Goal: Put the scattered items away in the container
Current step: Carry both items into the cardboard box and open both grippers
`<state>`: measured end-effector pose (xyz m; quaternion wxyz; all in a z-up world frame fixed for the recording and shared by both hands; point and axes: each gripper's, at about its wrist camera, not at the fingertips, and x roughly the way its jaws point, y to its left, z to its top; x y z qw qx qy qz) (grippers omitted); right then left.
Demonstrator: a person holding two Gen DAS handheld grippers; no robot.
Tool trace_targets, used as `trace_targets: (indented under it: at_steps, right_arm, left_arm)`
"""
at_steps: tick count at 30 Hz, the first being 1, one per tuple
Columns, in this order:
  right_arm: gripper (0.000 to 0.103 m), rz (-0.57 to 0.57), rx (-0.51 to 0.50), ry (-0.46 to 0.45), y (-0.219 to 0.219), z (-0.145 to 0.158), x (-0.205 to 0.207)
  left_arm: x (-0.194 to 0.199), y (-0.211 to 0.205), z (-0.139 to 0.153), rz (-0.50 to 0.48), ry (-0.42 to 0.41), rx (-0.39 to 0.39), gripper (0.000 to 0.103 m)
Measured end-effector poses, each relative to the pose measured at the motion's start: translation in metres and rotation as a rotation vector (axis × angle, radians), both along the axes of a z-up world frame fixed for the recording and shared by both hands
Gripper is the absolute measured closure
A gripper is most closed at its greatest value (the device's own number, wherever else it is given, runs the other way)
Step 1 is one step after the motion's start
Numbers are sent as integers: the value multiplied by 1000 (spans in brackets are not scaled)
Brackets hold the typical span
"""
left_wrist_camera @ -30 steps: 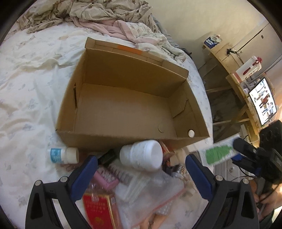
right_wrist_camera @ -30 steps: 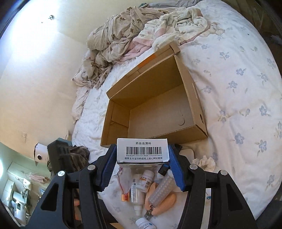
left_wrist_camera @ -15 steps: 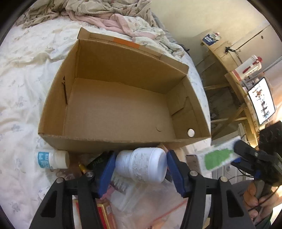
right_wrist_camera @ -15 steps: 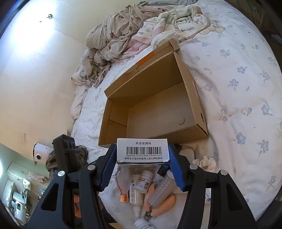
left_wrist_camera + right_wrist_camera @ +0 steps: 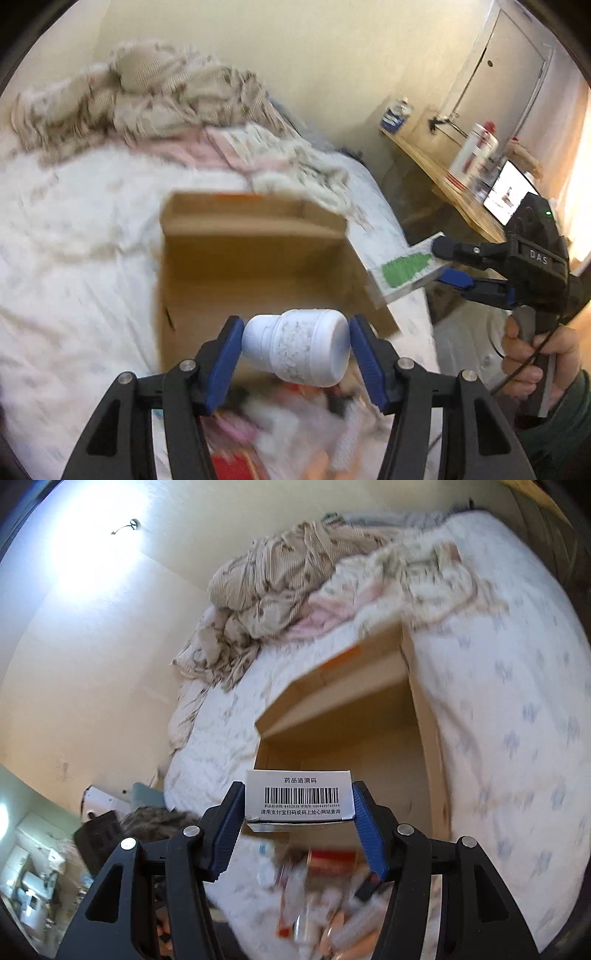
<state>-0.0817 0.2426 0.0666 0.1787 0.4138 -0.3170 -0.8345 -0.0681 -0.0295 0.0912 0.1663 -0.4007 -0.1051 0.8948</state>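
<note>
On the bed [image 5: 74, 258]: a soft white quilt with a faint floral print, rumpled; an open cardboard box [image 5: 255, 258] sits on it, brown, rectangular, matte, its inside bare where visible.
Left gripper [image 5: 295, 350]: black frame, ribbed blue pads; jaws clamped on a white jar [image 5: 299, 347], a squat plastic cylinder with a speckled side, lying crosswise and lifted in front of the box's near wall.
Right gripper [image 5: 298, 823]: same build; jaws clamped on a small medicine carton [image 5: 298, 795], flat white card with a barcode and printed text on its end (a green patch on its broad face shows in the left view), held up near the box's right corner.
Scattered items [image 5: 325, 897]: a blurred heap below both grippers, near the box's front; red packaging, plastic film, small bottles.
Bedding pile [image 5: 166, 99]: crumpled beige and pink cloth behind the box, against the wall.
Hand [image 5: 535, 354]: wrapped round the right gripper's handle, green sleeve at the wrist.
Tabletop [image 5: 443, 173]: wooden, beside the bed, with bottles and a lit screen.
</note>
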Motion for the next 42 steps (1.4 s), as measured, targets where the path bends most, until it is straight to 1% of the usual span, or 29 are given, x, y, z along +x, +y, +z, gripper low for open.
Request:
trace_targets:
  at_steps: [2,4,6,7,9,11,13,16,18,19,22,24,27,28,31,33,36,37,39,40,41,42]
  right_arm:
    - [41,5,38,15,0,8,-19]
    - [41,19,119,15,-6,8,-36]
    - [41,22,192,17,-12,4,-45]
    - [41,24,228,15,-16,-3,-49]
    - [41,38,235,-10,-18,-15,-50]
    - [41,62,247,-50,-23,-26,-54]
    - [41,106,310,-81,-34,-34,-57]
    - [41,165,345,-129,-44,-44,-63]
    - [41,202,372,-147,-50,-48,-64]
    - [41,224,418,-162,-56,-52,-65]
    - [41,272,508,-214,-67,-68,-69]
    - [41,298,558,-242,-75,-79,-71]
    - [41,359,583,-304,-86,-100,-76]
    - [41,379,611,-318,-90,-106,-77]
    - [42,418,610,-331,-96,-113,-78]
    - [42,418,609,-329,-96,-115,-80]
    - [42,401,616,-301,-97,-118,-83]
    - [42,383,619,-282,-96,-119,-85]
    - [41,353,603,-275,-93,-123,-87]
    - [40,347,596,-278,-92,-125,-88]
    - [39,343,595,-278,-91,-127,-89]
    - [35,342,603,-274,-93,-127,-89]
  left_arm:
    - [-19,-5,4,35,24,-26,44]
    - [-37,-2,-5,54,40,-112,44]
    - [-48,5,-13,60,55,-188,44]
    - [-51,4,-16,53,49,-193,44]
    - [-56,7,-28,40,22,-186,44]
    - [-54,10,-43,32,-2,-220,44]
    - [-57,10,-54,19,-21,-244,44]
    - [-66,7,-67,25,-73,-230,44]
    - [-68,7,-74,30,-90,-248,44]
    - [-67,9,-77,28,-93,-264,44]
    - [-63,16,-84,4,-98,-308,44]
    - [-61,21,-88,-16,-105,-324,44]
    - [-61,26,-91,-26,-116,-354,44]
    - [-61,27,-93,-26,-117,-372,44]
    - [-62,30,-97,-29,-114,-419,44]
    - [-63,29,-101,-28,-127,-425,44]
    - [-66,26,-108,-9,-158,-433,43]
    - [-67,25,-109,-6,-164,-431,43]
    - [-69,22,-112,2,-177,-422,43]
    - [-69,21,-112,6,-183,-421,42]
    - [-69,20,-113,7,-189,-421,38]
    - [-69,20,-114,3,-196,-420,35]
